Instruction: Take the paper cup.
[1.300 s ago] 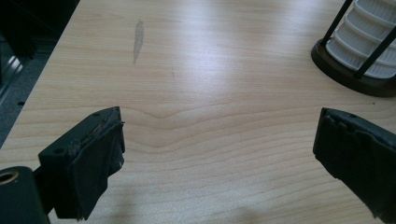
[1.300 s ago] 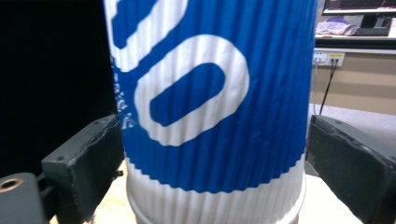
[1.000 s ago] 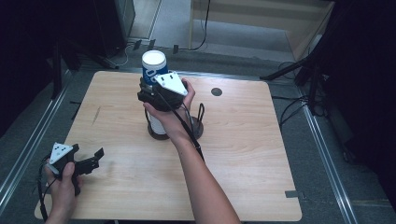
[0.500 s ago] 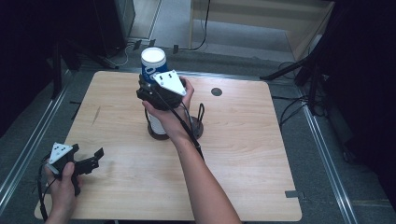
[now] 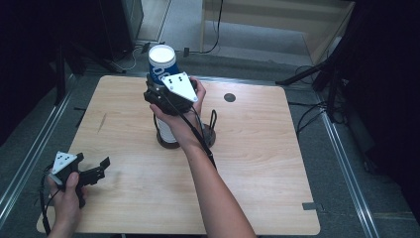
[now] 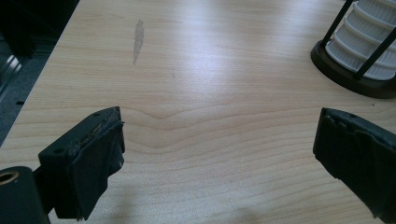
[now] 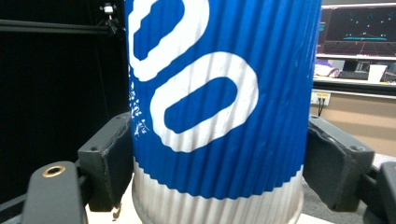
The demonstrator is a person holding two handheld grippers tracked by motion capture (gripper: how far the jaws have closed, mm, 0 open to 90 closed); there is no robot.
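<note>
Step in hand: pulling the top blue-and-white ribbed paper cup [image 5: 162, 63] off the stack of white cups [image 5: 167, 131] in the black wire cup holder [image 5: 208, 133] at table centre. Right gripper [image 5: 168, 94] is clamped on the cup's sides, cup raised above the stack. Left gripper [image 5: 94, 171] rests spread wide, holding nothing, near the wooden table [image 5: 257, 163] front-left corner. Next: probably a straight vertical lift, without tilting the holder.
</note>
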